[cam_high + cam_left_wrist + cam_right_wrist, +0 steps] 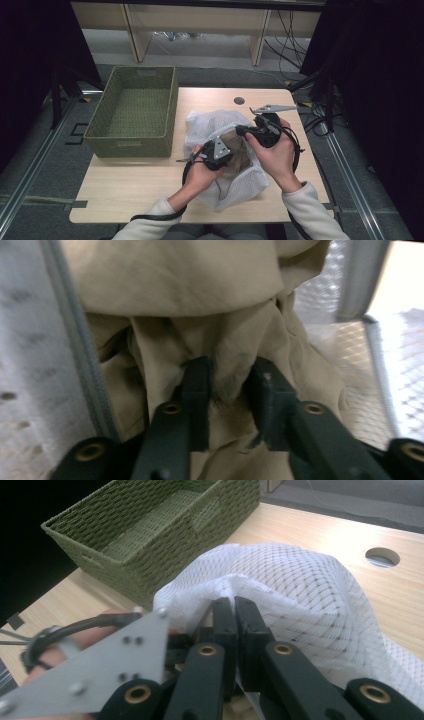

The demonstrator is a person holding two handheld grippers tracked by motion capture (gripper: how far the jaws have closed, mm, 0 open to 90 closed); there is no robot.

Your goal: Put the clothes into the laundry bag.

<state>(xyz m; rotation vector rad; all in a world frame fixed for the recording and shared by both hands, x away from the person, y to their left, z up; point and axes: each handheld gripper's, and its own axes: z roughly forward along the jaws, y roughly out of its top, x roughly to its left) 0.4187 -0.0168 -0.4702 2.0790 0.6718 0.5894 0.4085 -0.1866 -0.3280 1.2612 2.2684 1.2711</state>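
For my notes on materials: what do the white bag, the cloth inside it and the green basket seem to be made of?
White bag: probably synthetic mesh, with an open net pattern. Beige cloth: soft matte woven fabric, perhaps cotton, creased. Green basket: woven cord or fibre, with a matte braided texture.

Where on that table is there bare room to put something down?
Bare wood lies along the near edge of the table, in front of the basket, and at the far right corner around the round hole. The mesh bag and both hands crowd the middle.

The laundry bag [212, 125] was white open mesh; the garment [210, 300] matt beige cloth; the basket [132, 112] rough green wicker.
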